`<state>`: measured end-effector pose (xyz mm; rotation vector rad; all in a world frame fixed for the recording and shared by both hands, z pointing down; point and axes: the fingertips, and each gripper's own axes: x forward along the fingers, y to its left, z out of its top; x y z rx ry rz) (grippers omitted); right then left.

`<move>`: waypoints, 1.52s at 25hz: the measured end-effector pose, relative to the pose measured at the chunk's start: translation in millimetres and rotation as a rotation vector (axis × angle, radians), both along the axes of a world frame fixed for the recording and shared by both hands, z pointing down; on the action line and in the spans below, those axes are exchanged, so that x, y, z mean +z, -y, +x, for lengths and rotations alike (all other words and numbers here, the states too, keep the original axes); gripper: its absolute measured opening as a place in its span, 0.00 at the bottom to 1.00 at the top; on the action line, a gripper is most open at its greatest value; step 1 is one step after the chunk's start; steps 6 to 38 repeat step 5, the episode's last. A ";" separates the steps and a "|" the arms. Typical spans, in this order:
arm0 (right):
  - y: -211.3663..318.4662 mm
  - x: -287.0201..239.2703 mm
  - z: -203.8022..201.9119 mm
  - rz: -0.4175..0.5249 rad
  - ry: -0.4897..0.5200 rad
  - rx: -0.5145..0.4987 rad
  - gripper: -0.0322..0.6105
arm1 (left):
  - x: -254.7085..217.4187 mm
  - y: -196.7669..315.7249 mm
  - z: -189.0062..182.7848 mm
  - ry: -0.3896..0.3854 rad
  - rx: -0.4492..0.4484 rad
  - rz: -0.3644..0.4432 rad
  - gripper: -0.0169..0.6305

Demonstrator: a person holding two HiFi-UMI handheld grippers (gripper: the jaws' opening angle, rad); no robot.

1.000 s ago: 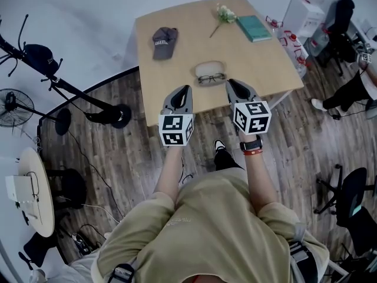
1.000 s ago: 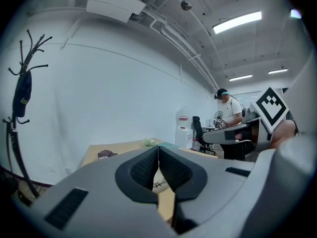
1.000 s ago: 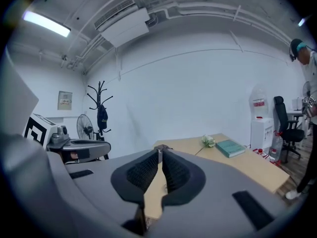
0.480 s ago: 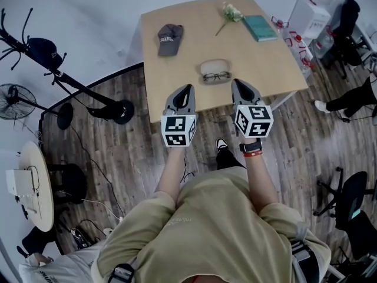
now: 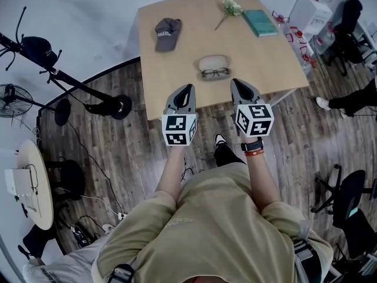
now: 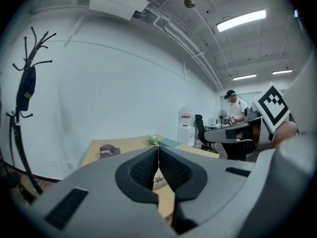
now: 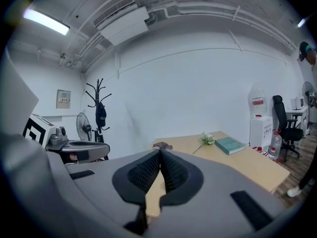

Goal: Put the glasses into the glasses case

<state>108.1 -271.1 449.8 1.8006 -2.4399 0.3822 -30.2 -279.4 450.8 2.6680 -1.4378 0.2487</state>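
Note:
Dark-framed glasses [image 5: 215, 72] lie on the wooden table [image 5: 177, 69], just in front of a pale oval glasses case [image 5: 212, 61]. My left gripper [image 5: 187, 87] hovers over the table's near edge, left of the glasses, jaws shut and empty. On the other side, my right gripper [image 5: 234, 82] hangs level with it, jaws also shut on nothing. In the left gripper view the glasses [image 6: 159, 178] peek out below the closed tips [image 6: 158, 148]. The right gripper view shows closed tips [image 7: 160, 152] and the table [image 7: 247, 165] beyond.
A grey cap [image 5: 167, 32], a flower sprig [image 5: 229, 7] and a teal book [image 5: 261, 22] lie on the far half of the table. A coat stand [image 5: 59, 81] and fan [image 5: 13, 96] stand left; office chairs [image 5: 347, 16] and a water dispenser [image 5: 315, 2] right.
The head view has shifted slightly. Both grippers stay over the table's near edge, and the glasses and case have not moved.

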 end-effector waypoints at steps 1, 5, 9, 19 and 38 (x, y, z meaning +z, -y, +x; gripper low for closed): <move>4.7 4.2 2.3 -0.008 -0.004 -0.006 0.07 | 6.1 3.9 1.5 0.000 -0.004 -0.013 0.06; 30.8 24.2 16.8 -0.041 -0.029 -0.025 0.07 | 35.2 23.8 14.4 0.010 -0.001 -0.075 0.06; 30.8 24.2 16.8 -0.041 -0.029 -0.025 0.07 | 35.2 23.8 14.4 0.010 -0.001 -0.075 0.06; 30.8 24.2 16.8 -0.041 -0.029 -0.025 0.07 | 35.2 23.8 14.4 0.010 -0.001 -0.075 0.06; 30.8 24.2 16.8 -0.041 -0.029 -0.025 0.07 | 35.2 23.8 14.4 0.010 -0.001 -0.075 0.06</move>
